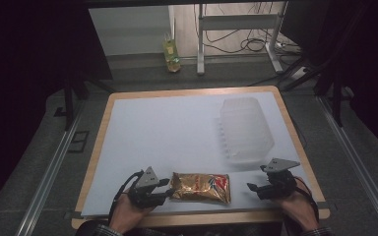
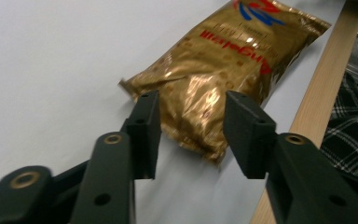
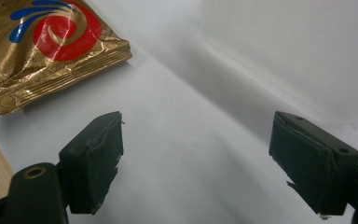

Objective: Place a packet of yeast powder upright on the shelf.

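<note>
A gold foil snack bag [image 1: 201, 187] with a red and blue logo lies flat near the table's front edge. My left gripper [image 1: 166, 189] is at the bag's left end, open. In the left gripper view the bag [image 2: 214, 74] lies between and just beyond the two fingertips [image 2: 144, 121], close to them; I cannot tell if they touch it. My right gripper [image 1: 255, 186] is open to the right of the bag, apart from it. The right gripper view has the bag's corner [image 3: 51, 42] at upper left and bare table between the jaws.
A clear ribbed plastic container [image 1: 245, 128] lies upside down at the table's right, just beyond my right gripper. The white table top [image 1: 167, 132] has a wooden rim. A bottle [image 1: 171, 55] and a metal stand are on the floor beyond.
</note>
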`<state>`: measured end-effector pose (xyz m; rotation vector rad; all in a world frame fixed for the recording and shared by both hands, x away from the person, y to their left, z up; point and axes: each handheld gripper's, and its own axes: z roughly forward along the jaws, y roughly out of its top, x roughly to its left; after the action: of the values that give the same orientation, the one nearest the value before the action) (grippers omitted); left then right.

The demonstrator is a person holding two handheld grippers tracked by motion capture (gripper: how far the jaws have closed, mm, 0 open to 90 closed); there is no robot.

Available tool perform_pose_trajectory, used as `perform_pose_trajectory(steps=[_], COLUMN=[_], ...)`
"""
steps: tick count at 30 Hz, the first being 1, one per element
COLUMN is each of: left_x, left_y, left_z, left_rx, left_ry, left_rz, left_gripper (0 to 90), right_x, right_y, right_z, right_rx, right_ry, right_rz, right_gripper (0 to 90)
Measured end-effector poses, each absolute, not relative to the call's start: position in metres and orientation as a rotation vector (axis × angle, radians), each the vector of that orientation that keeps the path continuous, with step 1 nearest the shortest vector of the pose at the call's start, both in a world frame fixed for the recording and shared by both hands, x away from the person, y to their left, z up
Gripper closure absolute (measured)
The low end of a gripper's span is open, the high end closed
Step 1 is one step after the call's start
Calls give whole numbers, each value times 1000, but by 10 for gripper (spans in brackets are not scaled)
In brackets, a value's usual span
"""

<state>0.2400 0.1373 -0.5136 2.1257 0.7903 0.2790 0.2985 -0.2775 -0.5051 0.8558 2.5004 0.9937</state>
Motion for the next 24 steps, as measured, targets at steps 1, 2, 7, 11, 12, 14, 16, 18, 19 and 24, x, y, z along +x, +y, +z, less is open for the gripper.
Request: perform_pose_trajectory(steps=[1,2,7,11,12,14,16,18,19,24], left_x=[240,241,244,249,250,252,254,255,255,259], left_y=[135,132,128,128,127,124,120,116,114,107], left_z=[-514,-514,-516,-516,-516,-516,-515,-514,-514,-516], left_rx=[2129,2133,2128,2107,2108,2114,2119,2123,2121,2133], left_ry=[781,776,773,782,784,777,756,737,731,722], left_rz=[283,283,272,255,252,259,257,256,257,261], left_gripper=[615,640,749,810,825,865,893,894,894,895], right_x=[299,299,299,298,298,297,297,297,297,297], right_y=[-278,-278,-277,-273,-273,-271,-269,-268,-268,-268], right_z=[-505,-505,-505,-505,-505,-505,-506,-506,-505,-506], right_rx=[859,861,866,854,850,849,842,839,838,839], right_ry=[2499,2498,2504,2514,2514,2518,2521,2523,2521,2525], right_rz=[997,1000,1000,994,991,997,994,997,996,1001], right_gripper=[175,175,175,176,175,176,175,175,175,175])
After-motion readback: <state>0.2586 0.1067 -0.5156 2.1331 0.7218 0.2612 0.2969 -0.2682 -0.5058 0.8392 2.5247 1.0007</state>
